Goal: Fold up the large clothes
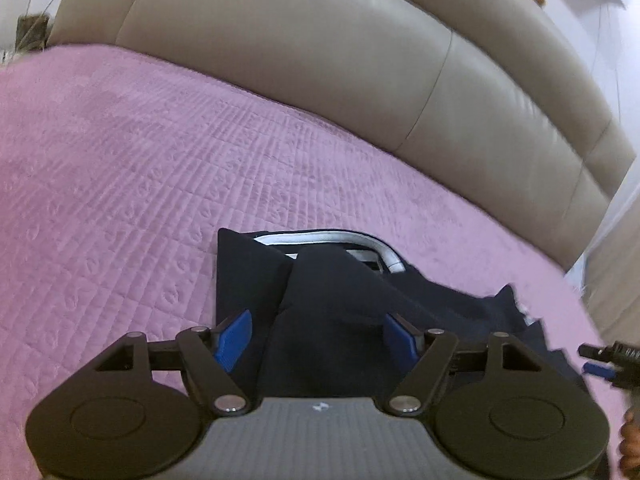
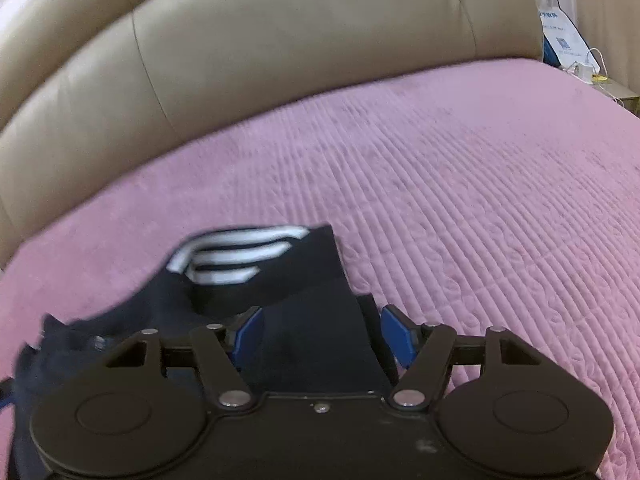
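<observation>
The dark navy garment [image 1: 332, 304] with white stripes [image 2: 240, 252] lies bunched on the pink quilted bed [image 1: 120, 168] near its beige headboard [image 1: 300, 60], fabric between the spread fingers of both left gripper [image 1: 316, 338] and right gripper [image 2: 322, 334].

Bed cover [image 1: 160, 168]: pink, quilted, stitched in fine parallel ribs; spans the lower part of both views.
Headboard [image 1: 320, 60]: beige, padded, leather-like; seamed panels; directly behind the cover.
Tote bag [image 2: 556, 28]: white with blue handles; upright beside the headboard.
Charger [image 2: 585, 69]: white, cabled; near the bag.
</observation>
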